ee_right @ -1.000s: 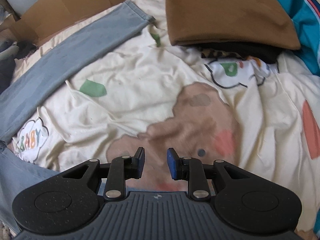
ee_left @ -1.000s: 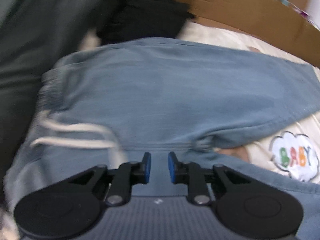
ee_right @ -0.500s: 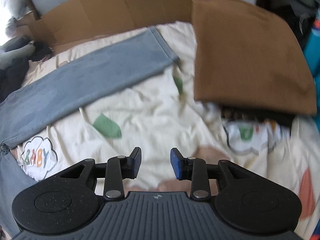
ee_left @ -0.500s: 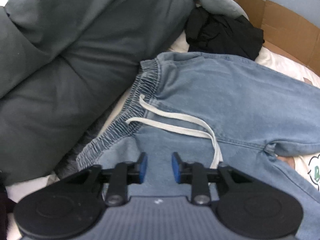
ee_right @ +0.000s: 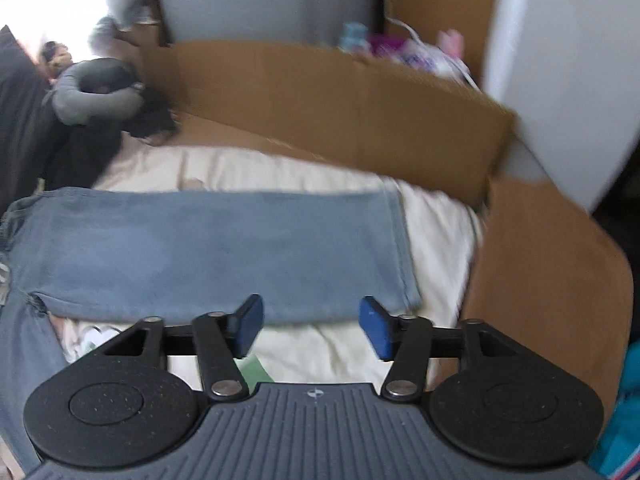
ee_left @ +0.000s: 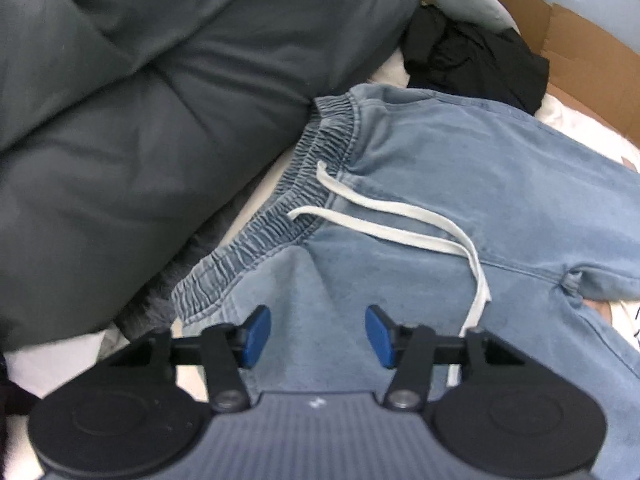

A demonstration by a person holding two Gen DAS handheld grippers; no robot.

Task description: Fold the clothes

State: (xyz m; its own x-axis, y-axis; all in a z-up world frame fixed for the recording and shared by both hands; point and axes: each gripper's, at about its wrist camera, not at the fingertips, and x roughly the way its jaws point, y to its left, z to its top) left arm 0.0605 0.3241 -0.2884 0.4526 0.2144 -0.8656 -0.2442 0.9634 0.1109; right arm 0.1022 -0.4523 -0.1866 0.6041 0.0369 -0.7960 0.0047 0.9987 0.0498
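The pale blue trousers [ee_left: 460, 184] lie spread flat on the bed [ee_right: 436, 216], waistband toward the dark duvet [ee_left: 160, 100]. The left gripper [ee_left: 318, 336] and the right gripper [ee_right: 310, 326] have just been opening, nothing between the fingers. The loose drawstring [ee_left: 400, 224] could snag (my guess) or get pinched instead of the waistband. The cardboard wall [ee_right: 340, 112] hems in the bed's far edge; the near side looks free.

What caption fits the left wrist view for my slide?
Open left gripper, empty after opening, above the elastic waistband of light blue pants, white drawstring trailing across them.
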